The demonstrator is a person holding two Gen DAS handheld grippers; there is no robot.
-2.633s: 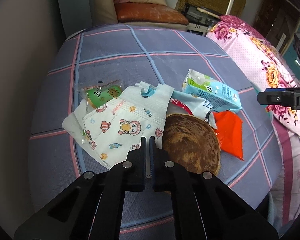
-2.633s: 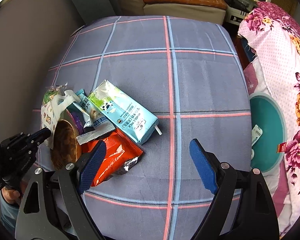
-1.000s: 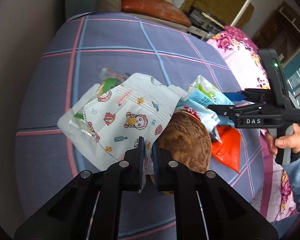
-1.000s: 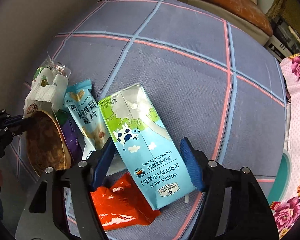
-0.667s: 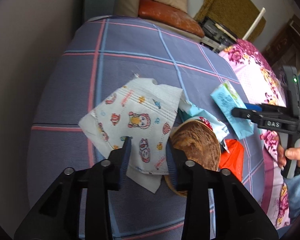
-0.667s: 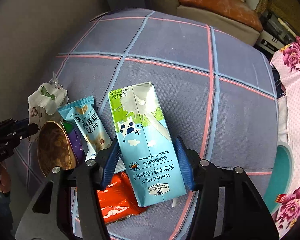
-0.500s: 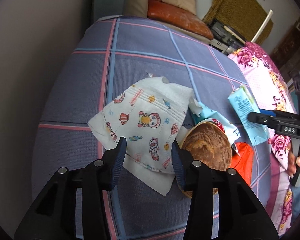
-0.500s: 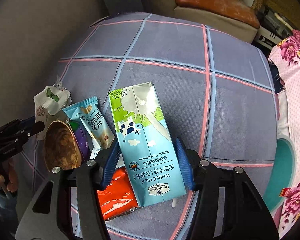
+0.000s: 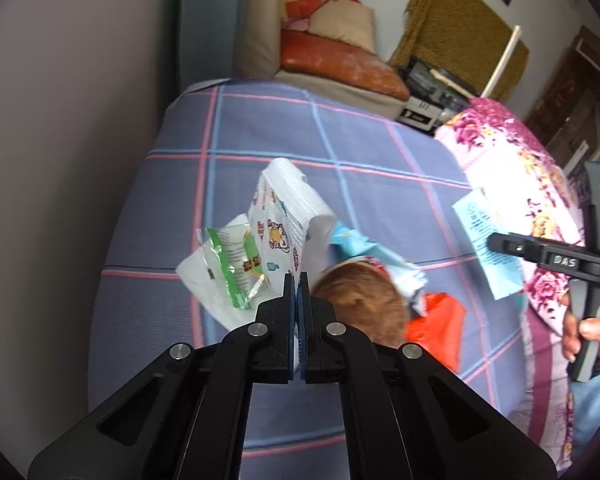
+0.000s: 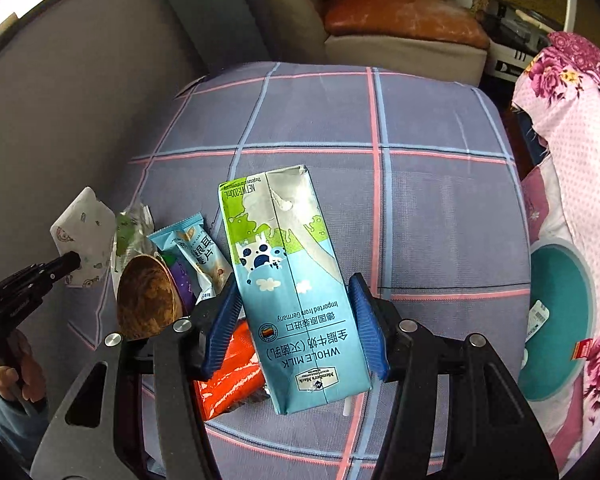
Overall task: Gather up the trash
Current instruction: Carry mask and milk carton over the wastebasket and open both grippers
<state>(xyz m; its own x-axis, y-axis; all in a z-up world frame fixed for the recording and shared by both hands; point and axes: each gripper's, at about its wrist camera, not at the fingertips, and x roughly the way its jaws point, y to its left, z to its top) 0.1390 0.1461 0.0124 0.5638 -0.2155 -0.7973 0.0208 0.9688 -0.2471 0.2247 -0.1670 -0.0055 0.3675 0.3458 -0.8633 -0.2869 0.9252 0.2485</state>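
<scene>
My left gripper point(image 9: 299, 280) is shut on a white cartoon-print face mask point(image 9: 278, 216) and holds it lifted above the checked cloth; the mask also shows in the right wrist view point(image 10: 85, 236). My right gripper point(image 10: 294, 308) is shut on a blue whole-milk carton point(image 10: 290, 280), raised off the pile; the carton shows at the right of the left wrist view point(image 9: 486, 248). On the cloth lie a green-and-white wrapper point(image 9: 228, 272), a brown coconut-shell bowl point(image 9: 360, 308), a light-blue snack packet point(image 10: 198, 254) and an orange packet point(image 10: 228, 376).
The trash lies on a purple checked tablecloth point(image 10: 420, 208). A pink floral cover point(image 9: 512, 168) lies to the right, with a teal round bin point(image 10: 556, 320) below it holding scraps. A sofa with an orange cushion point(image 10: 400, 16) stands behind.
My left gripper opened briefly, then shut on the mask again and lifted it, uncovering the green wrapper. My right gripper closed on the milk carton and raised it off the pile.
</scene>
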